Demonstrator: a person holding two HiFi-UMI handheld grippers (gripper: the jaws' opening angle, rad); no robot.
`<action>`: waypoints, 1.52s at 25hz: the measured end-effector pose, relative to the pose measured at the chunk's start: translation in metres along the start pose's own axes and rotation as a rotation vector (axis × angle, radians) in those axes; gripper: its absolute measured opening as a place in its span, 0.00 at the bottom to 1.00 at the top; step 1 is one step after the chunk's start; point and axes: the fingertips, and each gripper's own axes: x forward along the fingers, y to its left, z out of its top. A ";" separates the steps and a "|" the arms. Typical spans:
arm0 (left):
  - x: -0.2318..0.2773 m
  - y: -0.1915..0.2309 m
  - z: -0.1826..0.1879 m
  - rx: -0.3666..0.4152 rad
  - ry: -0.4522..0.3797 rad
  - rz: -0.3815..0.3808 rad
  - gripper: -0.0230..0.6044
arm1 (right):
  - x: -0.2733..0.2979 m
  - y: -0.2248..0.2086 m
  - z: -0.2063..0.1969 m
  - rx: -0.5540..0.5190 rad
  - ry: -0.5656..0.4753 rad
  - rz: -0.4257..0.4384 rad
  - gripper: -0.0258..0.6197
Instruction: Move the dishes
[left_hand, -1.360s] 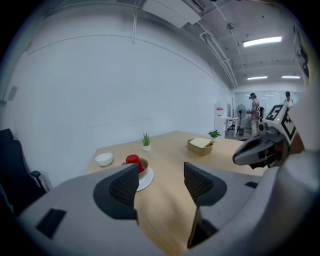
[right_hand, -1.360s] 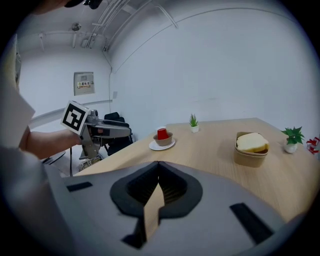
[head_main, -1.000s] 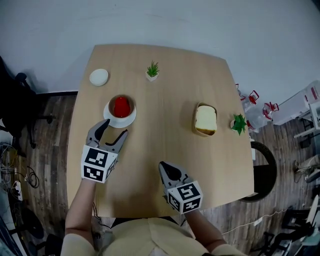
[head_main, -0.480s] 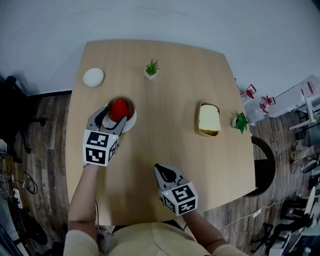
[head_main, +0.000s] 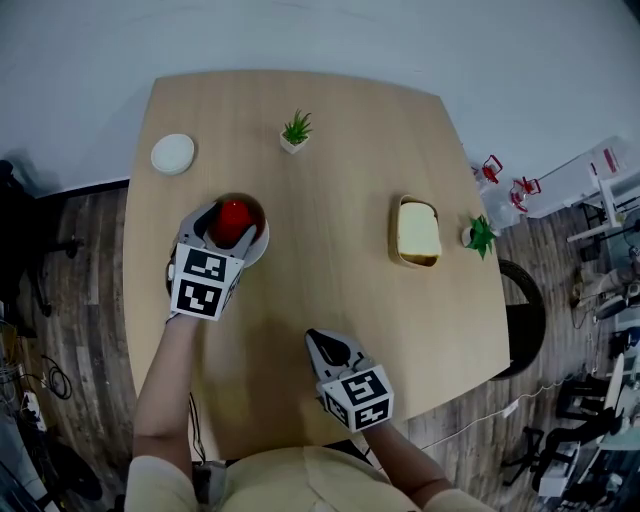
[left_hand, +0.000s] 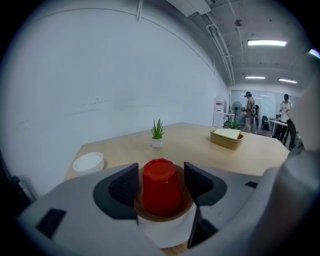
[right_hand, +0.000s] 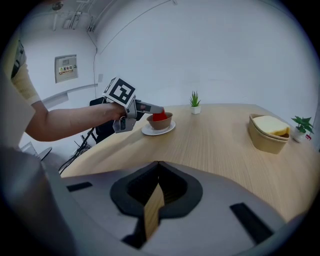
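Stack to move sits at the left of the tabletop (head_main: 330, 270): red cup (left_hand: 161, 187) upside down in a brown bowl (left_hand: 187, 205), and the bowl stands on a white saucer (left_hand: 166, 234). The left tool (head_main: 226, 228) is wide open, with a jaw on each side of the cup over the bowl. There is a visible gap on both sides, so nothing is gripped. The right tool (head_main: 320, 342) is shut and empty, low over the near part of the tabletop, well apart from the stack. Handling guess: the cup looks like smooth, rigid plastic — light, probably slick, and loose in the bowl, so it could tip or skate if the stack is tilted. The bowl and saucer look stiff and heavier. The saucer is likely ceramic and chippable, though the material is hard to confirm from here. Best hold is across the cup's flat sides for the cup alone, or on the bowl wall or saucer rim, kept level, to take all three. Other dishes: a small white dish (head_main: 172, 154) at the far left and a tan container (head_main: 418, 232) to the right. Writing: none on the dishes, and the tool cubes carry only black-and-white squares. The wall sign (right_hand: 66, 69) has print too small to read.
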 end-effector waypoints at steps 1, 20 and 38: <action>0.002 0.001 -0.001 0.008 0.005 -0.005 0.47 | 0.002 0.002 0.000 0.002 0.000 -0.002 0.06; -0.001 -0.005 0.018 0.125 0.021 0.083 0.43 | -0.014 -0.004 0.007 -0.007 -0.044 0.085 0.06; -0.100 -0.049 0.059 -0.153 -0.182 0.046 0.43 | -0.062 -0.018 0.054 -0.121 -0.221 0.155 0.07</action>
